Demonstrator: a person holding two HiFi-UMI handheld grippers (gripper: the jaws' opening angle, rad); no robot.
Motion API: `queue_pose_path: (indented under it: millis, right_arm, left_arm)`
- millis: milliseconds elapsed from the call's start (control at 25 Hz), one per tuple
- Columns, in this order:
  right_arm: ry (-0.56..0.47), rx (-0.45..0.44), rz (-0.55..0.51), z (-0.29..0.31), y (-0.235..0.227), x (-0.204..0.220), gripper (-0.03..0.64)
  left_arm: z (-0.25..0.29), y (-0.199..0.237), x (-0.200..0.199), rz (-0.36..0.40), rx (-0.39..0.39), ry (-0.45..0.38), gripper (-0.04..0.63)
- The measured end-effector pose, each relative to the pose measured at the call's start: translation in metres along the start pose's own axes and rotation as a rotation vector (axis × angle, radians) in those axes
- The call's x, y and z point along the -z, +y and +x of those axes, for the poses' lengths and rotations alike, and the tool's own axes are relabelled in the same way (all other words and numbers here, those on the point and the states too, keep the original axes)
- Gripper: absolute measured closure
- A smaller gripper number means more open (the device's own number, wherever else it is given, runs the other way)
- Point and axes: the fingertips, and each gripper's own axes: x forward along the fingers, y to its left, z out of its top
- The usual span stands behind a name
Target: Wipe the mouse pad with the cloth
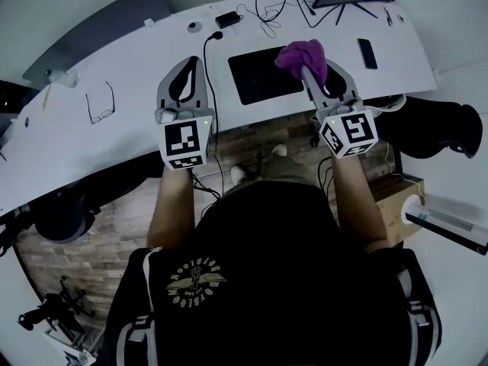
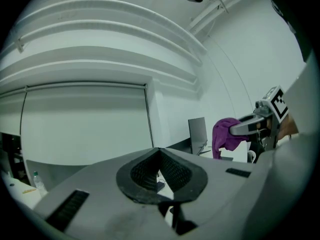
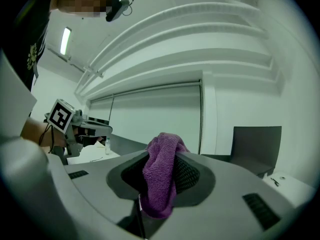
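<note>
A black mouse pad (image 1: pixel 258 75) lies flat on the white desk (image 1: pixel 137 75), near its front edge. My right gripper (image 1: pixel 306 69) is shut on a purple cloth (image 1: pixel 303 55), which is bunched over the pad's right end. In the right gripper view the cloth (image 3: pixel 160 178) hangs down between the jaws, and both grippers are raised and point at the far wall. My left gripper (image 1: pixel 194 61) is left of the pad, shut with nothing in it (image 2: pixel 160 154). From the left gripper view the cloth (image 2: pixel 223 136) shows in the right gripper's (image 2: pixel 235 130) grasp.
Spectacles (image 1: pixel 99 102) lie on the desk at the left, and a small bottle (image 1: pixel 61 77) stands farther left. A phone (image 1: pixel 367 52) is right of the pad. Cables and a black adapter (image 1: pixel 227 19) are at the back. A black chair (image 1: pixel 438 128) and a cardboard box (image 1: pixel 393 204) are at the right.
</note>
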Motion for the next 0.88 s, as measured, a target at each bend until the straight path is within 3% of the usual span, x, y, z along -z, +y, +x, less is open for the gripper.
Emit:
queue_pose_path:
  millis: [520,880]
  right_arm:
    - [0.18,-0.206,0.036,0.101,0.006,0.103,0.505]
    - [0.302,-0.394,0.038,0.143,0.022,0.181,0.505]
  left_arm:
    - [0.04,0.03,0.072,-0.036,-0.113,0.144,0.594]
    - [0.07,0.018,0.132,-0.082,-0.15,0.25,0.592]
